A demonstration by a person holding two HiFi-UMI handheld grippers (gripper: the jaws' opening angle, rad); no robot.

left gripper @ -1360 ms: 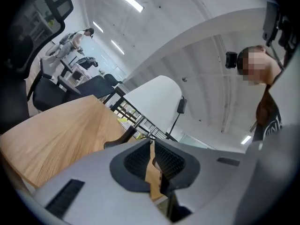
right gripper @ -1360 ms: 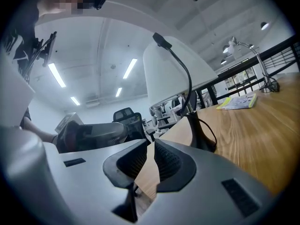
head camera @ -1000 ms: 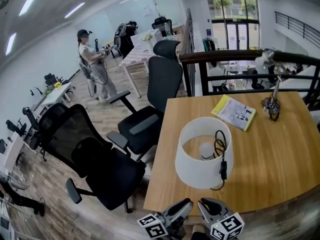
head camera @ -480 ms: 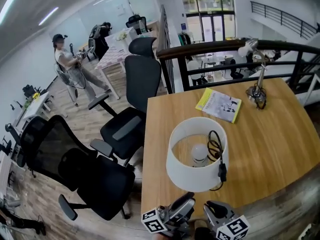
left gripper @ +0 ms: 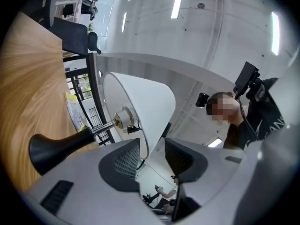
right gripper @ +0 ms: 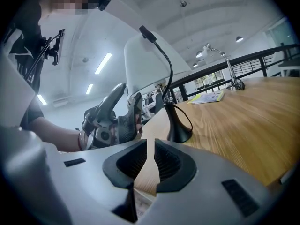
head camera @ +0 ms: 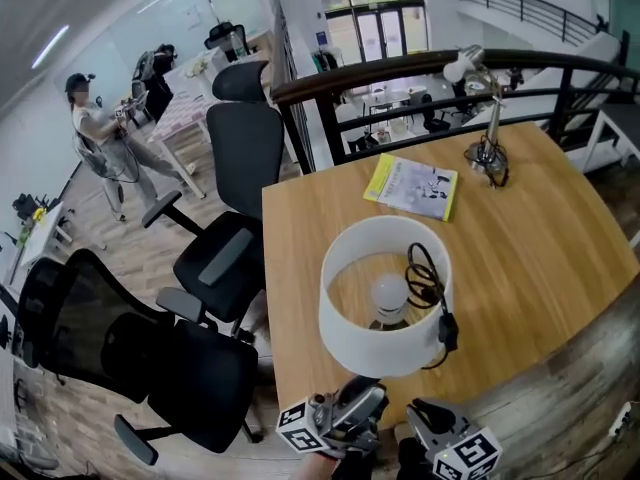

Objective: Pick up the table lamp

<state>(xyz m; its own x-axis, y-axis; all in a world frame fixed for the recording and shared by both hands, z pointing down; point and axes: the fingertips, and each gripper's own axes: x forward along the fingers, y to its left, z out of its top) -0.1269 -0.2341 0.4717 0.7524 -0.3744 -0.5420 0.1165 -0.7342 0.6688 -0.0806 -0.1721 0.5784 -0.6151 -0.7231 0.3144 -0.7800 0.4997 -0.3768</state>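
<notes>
Left tongs [left gripper: 151, 147] opened wide, lampshade [head camera: 350, 343] rim between jaws

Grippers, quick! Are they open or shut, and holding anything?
Left gripper: open, with the lampshade rim between its jaws.
Right gripper: shut, holding nothing.
</notes>
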